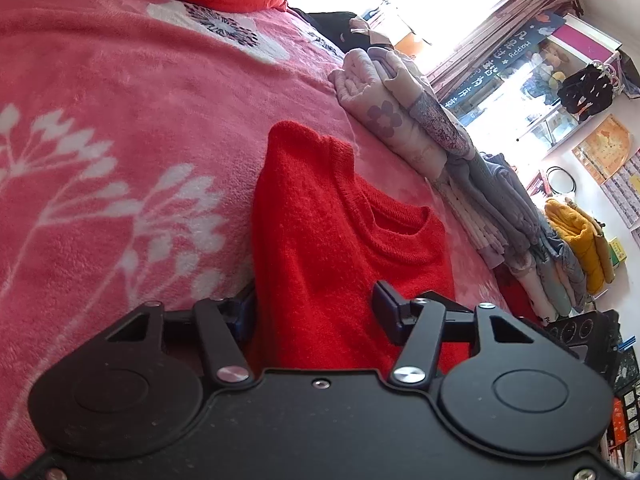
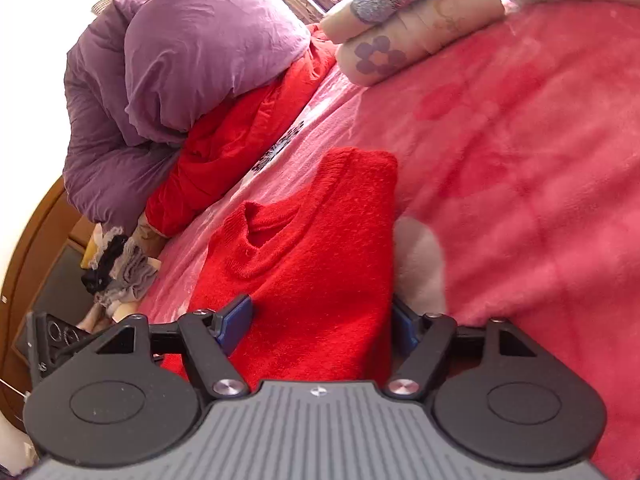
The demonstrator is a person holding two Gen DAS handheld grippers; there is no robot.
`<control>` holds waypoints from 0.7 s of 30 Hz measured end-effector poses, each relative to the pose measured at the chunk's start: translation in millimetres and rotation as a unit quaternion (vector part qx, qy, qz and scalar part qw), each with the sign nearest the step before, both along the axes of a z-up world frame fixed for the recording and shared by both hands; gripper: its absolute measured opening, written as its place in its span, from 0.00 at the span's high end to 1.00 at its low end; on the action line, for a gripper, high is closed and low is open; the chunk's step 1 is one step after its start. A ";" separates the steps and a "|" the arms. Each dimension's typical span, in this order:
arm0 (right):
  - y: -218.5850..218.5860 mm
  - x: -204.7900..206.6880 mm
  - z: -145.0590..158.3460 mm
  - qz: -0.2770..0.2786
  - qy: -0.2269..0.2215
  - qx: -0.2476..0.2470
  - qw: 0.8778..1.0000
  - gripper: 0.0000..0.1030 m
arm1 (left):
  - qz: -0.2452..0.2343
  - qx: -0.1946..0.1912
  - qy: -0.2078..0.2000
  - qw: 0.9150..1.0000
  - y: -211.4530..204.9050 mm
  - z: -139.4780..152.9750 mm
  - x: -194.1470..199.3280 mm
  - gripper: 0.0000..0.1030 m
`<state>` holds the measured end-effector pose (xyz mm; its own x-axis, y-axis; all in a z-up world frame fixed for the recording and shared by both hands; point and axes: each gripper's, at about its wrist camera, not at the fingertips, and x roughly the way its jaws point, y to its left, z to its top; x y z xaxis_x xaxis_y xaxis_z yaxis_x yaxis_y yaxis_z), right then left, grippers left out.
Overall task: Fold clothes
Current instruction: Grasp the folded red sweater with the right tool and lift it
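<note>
The left claw [image 1: 316, 312] stood half spread, the red sweater [image 1: 320, 232] between its fingers; whether the pads pressed it I cannot tell. The right claw [image 2: 320, 320] was also spread around the same sweater [image 2: 316, 248], its grip equally unclear. The sweater lay folded in the centre of both frames on the pink flowered blanket [image 1: 120, 140] of the bed.
</note>
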<state>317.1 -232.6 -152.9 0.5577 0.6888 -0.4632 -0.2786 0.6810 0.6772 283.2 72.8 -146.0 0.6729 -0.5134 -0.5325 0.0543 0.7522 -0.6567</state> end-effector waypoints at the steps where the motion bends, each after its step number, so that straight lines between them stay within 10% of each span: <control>1: 2.2 -1.7 0.7 0.001 -0.005 -0.005 1.000 0.31 | 0.000 -0.009 0.002 1.000 0.2 -0.6 0.5 0.62; 4: 3.6 -2.4 -1.0 0.008 -0.004 0.004 1.000 0.59 | -0.001 -0.039 0.007 0.999 2.7 -1.2 0.2 0.73; 8: -1.6 -1.8 -0.9 0.013 0.003 0.035 0.999 0.69 | -0.002 -0.046 0.002 0.999 0.5 8.7 -5.6 0.75; 21: -67.0 6.2 43.1 -0.021 -0.041 0.140 0.989 0.71 | -0.021 -0.129 -0.036 0.991 -45.9 53.9 34.2 0.75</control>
<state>323.3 -299.6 -109.8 0.6167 0.7590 -0.2087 -0.3163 0.4817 0.8173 317.4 26.8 -92.1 0.6791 -0.6551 -0.3312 0.1358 0.5555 -0.8204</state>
